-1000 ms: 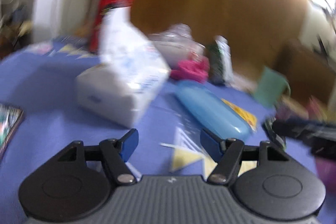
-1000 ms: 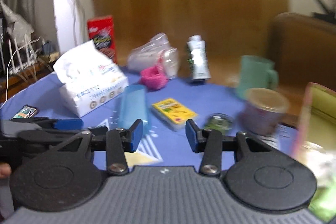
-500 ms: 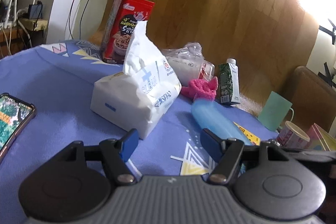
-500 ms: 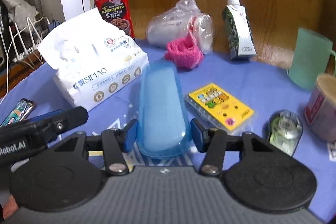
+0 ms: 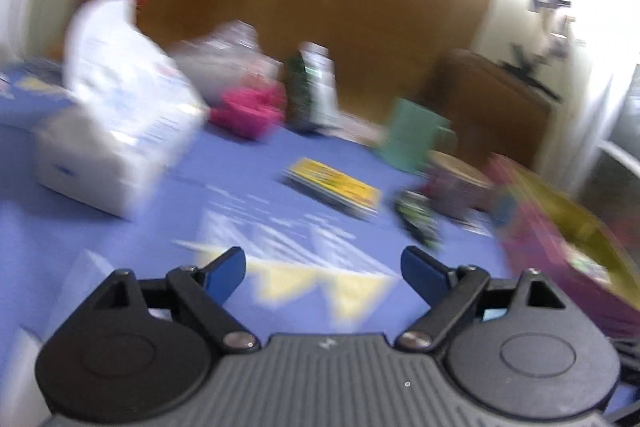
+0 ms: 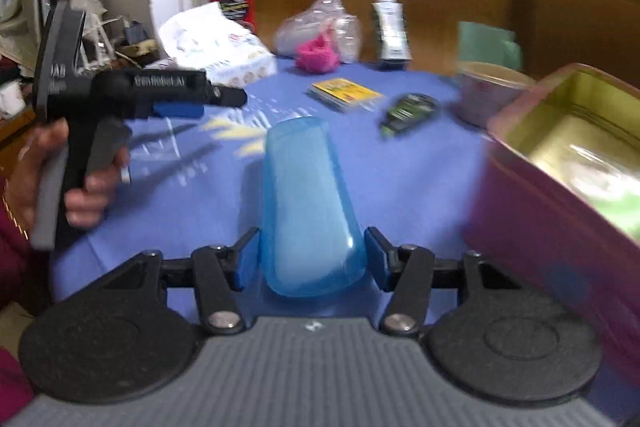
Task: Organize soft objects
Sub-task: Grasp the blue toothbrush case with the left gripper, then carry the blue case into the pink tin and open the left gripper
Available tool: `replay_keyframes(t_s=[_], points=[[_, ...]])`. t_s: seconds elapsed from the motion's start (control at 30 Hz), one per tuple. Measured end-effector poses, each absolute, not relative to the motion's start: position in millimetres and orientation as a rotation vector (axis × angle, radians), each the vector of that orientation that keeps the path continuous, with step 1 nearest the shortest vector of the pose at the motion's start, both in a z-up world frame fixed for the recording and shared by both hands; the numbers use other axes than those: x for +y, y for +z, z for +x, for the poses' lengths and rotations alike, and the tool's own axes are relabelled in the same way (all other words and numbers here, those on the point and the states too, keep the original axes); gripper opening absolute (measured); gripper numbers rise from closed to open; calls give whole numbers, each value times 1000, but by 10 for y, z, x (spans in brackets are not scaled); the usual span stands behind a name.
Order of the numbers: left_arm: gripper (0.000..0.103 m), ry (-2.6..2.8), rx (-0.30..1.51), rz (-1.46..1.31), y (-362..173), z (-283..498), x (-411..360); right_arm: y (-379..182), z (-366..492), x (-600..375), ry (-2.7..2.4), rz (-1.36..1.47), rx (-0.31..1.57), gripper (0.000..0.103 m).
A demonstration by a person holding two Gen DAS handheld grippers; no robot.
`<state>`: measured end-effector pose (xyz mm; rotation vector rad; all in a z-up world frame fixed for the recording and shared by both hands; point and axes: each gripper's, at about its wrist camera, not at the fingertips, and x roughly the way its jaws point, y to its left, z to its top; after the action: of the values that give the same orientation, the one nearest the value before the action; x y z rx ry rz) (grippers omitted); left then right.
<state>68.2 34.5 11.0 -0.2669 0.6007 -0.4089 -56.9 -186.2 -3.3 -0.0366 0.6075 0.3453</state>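
Right fingers: the right gripper [image 6: 306,255] pinches the near end of a translucent blue case [image 6: 306,203] — both blue pads sit against its sides, and it looks lifted clear of the counter [image 6: 400,179].
Case axis: its long axis runs straight ahead along the fingers, the far end pointing toward the middle of the blue-clothed counter.
Left fingers: the left gripper [image 5: 322,267] is spread wide with nothing between the pads, hovering over the cloth's yellow triangles; from the right wrist view it sits to the left of the case, apart from it.
Key relation: the pink tin box [image 6: 560,163] stands open just right of the held case, nearer the right hand than the left — a likely destination, judging by the task.
Farther out: a pink fuzzy cloth [image 6: 317,54] lies at the counter's far side beside a white tissue pack [image 6: 218,45], both well apart from either gripper.
Blur: heavy in the left view.
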Motion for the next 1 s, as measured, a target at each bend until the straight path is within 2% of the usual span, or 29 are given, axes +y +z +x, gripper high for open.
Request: replay_keyframes(t_s=[0.1,0.2,0.23,0.3,0.37,0.43,0.57,0.73,0.8,0.87,1.0], points=[[88,-528,642,-253,119,627,53,-115,-697,-1894,323,-54,594,70],[87,-575,675,-203,133,586,-201,-132,-684,-1870,330,-67,581,70],[83,-594,695,-195,121,578,-261,-136,-666,-1869,334,-63,577,70],[81,-641,731,-215,77,554,-334,-158,-653,-1870,343,-58,570,68],[80,-628,725,-211,99,509,-353,-155,-655,-1857,341,-67,550,56],[76,-640,705,-225,210,500,-349,-125,-713,-1907,347,-42,525,56],[76,-696,606,-190,607,478,-548,103,-853,-2017,299,-35,401,56],[76,-805,518,-126,943,624,-1209,337,-962,-2254,130,-77,269,56],[76,-837,517,-105,958,697,-1516,377,-971,-2402,64,-91,264,56],[71,-865,533,-70,921,731,-1823,394,-951,-2593,-9,-83,278,56],[71,-859,533,23,771,696,-2342,389,-909,-2939,-177,-63,305,55]])
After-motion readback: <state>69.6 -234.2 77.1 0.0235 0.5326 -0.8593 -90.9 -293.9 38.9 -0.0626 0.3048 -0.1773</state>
